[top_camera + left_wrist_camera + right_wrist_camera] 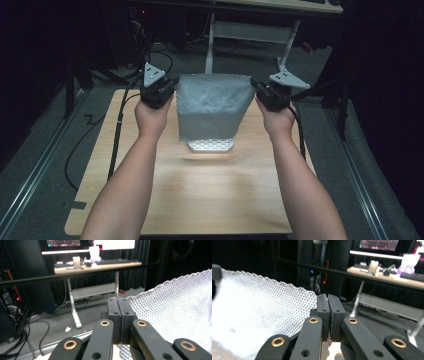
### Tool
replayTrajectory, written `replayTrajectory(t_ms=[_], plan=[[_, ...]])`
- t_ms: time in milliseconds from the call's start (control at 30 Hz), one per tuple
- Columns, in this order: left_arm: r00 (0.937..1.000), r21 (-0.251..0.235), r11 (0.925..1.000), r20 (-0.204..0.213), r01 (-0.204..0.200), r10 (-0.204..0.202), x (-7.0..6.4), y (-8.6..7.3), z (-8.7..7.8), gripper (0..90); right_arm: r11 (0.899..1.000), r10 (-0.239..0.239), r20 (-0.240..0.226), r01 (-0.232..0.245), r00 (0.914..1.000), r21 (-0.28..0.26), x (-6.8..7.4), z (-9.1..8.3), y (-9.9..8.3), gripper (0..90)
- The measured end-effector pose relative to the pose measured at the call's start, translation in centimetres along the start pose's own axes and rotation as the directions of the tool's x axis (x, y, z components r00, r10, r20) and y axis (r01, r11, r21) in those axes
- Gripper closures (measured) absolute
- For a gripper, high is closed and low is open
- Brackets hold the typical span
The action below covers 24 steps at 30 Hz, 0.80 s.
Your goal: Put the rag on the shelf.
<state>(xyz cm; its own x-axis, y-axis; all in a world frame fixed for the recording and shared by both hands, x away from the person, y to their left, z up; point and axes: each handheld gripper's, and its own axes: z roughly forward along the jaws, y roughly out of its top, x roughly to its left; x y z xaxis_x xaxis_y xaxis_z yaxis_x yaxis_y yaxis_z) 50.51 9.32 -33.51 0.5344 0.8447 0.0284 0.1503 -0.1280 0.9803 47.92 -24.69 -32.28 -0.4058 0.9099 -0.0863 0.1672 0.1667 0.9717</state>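
Textured grey cloth [212, 107] hangs at frame centre, stretched between left gripper [167, 90] and right gripper [260, 91], each clenched on a top corner; lower hem touches wooden table [215, 195]. Risk: uneven pull slips a corner from jaws, cloth drops crooked. Bright patch under hem hard to make out. Pinched corners hidden behind jaws.

The hanging cloth [212, 107] hides most of the pale perforated thing [211, 145] lying on the desk [200, 200]. In the left gripper view the cloth runs off the right edge.
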Motion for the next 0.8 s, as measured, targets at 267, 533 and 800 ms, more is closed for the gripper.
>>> replayTrajectory(t_ms=[267,533,800], plan=[[0.999,0.133,0.9905,0.022,0.035,-0.038,1.1,-3.6,2.2,89.7,0.995,-0.019,-0.007,0.02,0.9998,0.096,-0.3,2.6,-1.9,89.5],[0.9942,0.214,0.9751,0.076,0.059,-0.077,1.0,-6.9,2.7,89.7,0.983,0.004,-0.035,0.003,0.9994,0.181,-0.4,3.8,-5.6,89.4],[0.9891,0.226,0.9702,0.096,0.087,-0.111,0.6,-9.1,1.8,89.7,0.981,0.055,-0.055,-0.043,0.997,0.19,0.0,3.4,-8.1,89.4]])
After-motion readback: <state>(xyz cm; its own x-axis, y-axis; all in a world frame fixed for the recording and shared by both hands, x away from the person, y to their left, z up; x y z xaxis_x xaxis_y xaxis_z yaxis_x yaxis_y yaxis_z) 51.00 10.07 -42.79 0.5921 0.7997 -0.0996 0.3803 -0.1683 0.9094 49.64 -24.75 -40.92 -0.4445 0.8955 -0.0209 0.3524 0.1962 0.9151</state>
